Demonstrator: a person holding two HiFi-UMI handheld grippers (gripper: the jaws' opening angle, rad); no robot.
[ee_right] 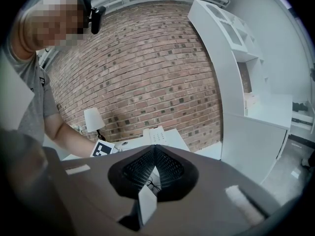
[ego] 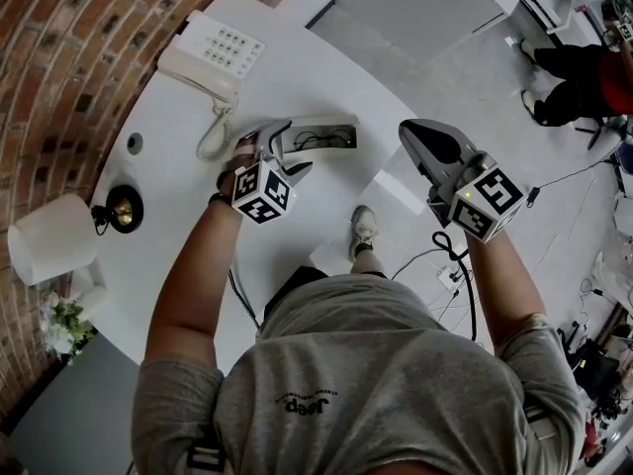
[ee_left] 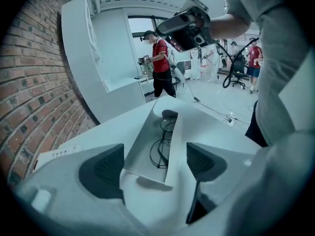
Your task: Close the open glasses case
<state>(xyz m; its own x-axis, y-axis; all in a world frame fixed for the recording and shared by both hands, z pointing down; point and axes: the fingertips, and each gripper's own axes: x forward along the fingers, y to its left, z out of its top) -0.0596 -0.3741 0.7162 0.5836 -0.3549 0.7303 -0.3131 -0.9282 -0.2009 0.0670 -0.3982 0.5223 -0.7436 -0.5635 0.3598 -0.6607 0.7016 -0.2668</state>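
Left gripper point(ee_left: 153, 165) spread at the open white rectangular glasses case point(ee_left: 142, 151), probably to shut it; right gripper point(ee_right: 154, 154) pressed together, idle beside it.

Left gripper point(ee_left: 155, 162) holds its fingers apart; right gripper point(ee_right: 154, 152) has fingers pressed together.

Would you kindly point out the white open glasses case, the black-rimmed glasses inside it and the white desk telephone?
white open glasses case point(ee_left: 142, 149), left gripper view, inner floor.
black-rimmed glasses point(ee_left: 160, 154), left gripper view, near lens.
white desk telephone point(ego: 229, 44), head view, keypad.
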